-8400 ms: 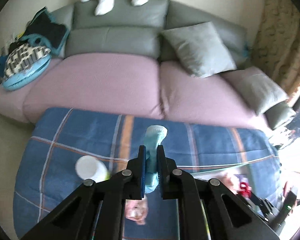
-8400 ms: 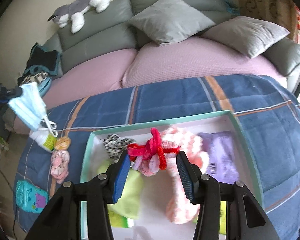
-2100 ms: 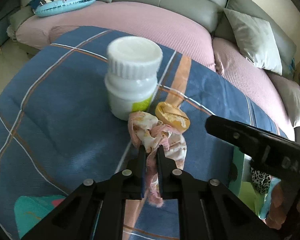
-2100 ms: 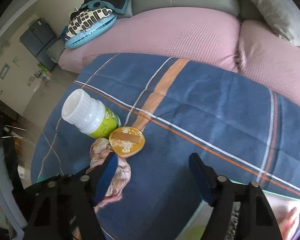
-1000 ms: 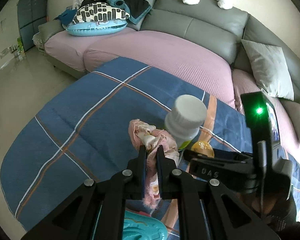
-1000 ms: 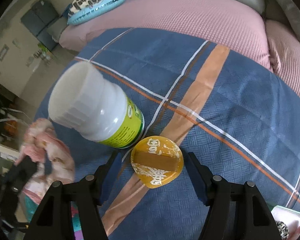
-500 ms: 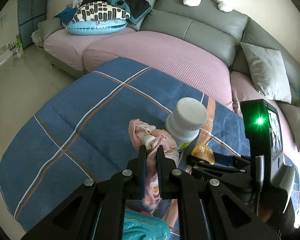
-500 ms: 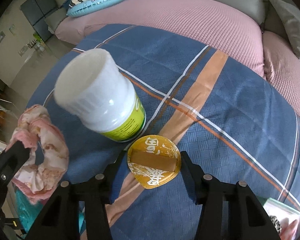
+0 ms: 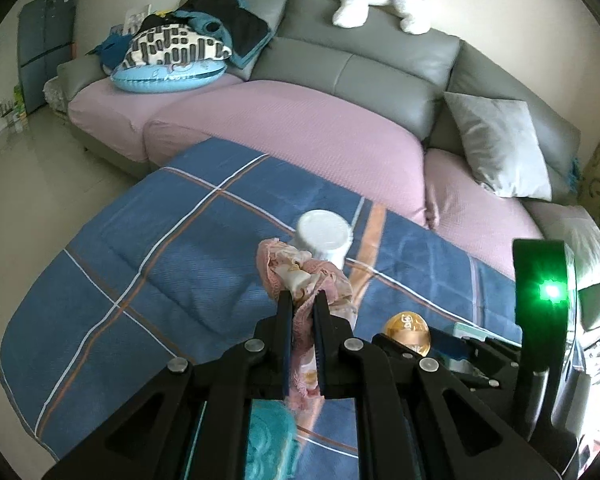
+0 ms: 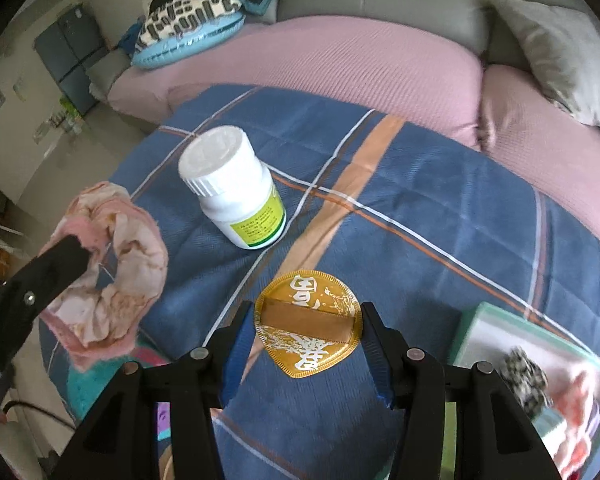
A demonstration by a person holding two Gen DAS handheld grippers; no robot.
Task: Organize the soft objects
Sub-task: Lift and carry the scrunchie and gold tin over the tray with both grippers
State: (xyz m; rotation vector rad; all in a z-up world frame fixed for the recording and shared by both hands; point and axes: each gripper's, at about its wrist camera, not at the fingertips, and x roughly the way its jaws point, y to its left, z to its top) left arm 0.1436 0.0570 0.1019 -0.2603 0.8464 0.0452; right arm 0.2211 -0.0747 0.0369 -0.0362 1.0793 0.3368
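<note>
My left gripper (image 9: 302, 300) is shut on a pink floral scrunchie (image 9: 300, 276) and holds it above the blue plaid cloth (image 9: 148, 264). The scrunchie also shows in the right wrist view (image 10: 112, 280), hanging from the left gripper's fingers (image 10: 66, 258). My right gripper (image 10: 306, 332) is open, its jaws on either side of a round gold foil-wrapped item (image 10: 308, 330) that lies on the cloth; whether the pads touch it I cannot tell. The gold item shows in the left wrist view (image 9: 406, 326) too.
A white pill bottle (image 10: 234, 192) with a green label stands on the cloth behind the gold item. A mint-rimmed white tray (image 10: 540, 344) with soft items sits at the right. A teal object (image 9: 268, 444) lies under my left gripper. A sofa (image 9: 300, 128) with cushions is behind.
My left gripper has lifted the scrunchie higher and back from the bottle. My right gripper has closed in around the gold item.
</note>
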